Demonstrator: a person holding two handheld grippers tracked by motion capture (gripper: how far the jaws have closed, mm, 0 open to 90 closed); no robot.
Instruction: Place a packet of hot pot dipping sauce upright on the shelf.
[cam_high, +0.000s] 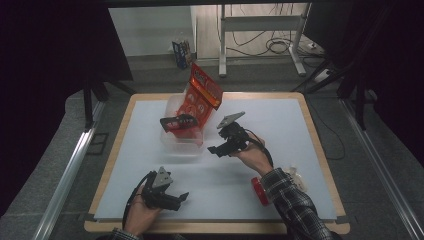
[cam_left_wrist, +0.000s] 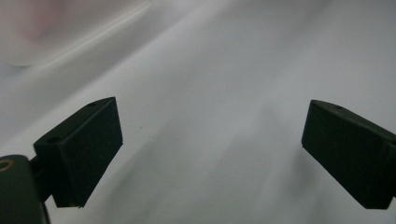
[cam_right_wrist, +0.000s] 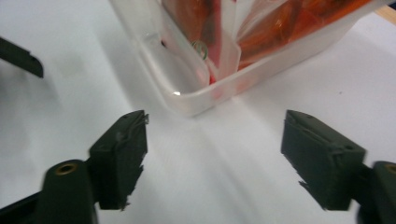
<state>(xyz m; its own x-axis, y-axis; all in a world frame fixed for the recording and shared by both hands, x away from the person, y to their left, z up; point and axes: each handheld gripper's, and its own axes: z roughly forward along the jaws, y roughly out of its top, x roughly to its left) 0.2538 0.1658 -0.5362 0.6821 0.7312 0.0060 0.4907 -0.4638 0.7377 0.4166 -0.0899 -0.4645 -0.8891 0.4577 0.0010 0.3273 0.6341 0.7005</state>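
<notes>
Standing upright in the clear tub (cam_high: 182, 136) at the desk's (cam_high: 280, 120) eleven o'clock, the orange snack bag (cam_high: 200, 97) looks placed; right tongs (cam_right_wrist: 212, 158) gape empty, left tongs (cam_left_wrist: 210, 149) open, idle. Next: withdraw.

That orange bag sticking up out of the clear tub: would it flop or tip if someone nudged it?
Probably floppy: the bag looks like thin crinkled foil, with its top bent over. It leans out of the tub above the rim, so a nudge would likely tilt it further. It seems light for its size, and the glossy film may slip between fingers.
</notes>
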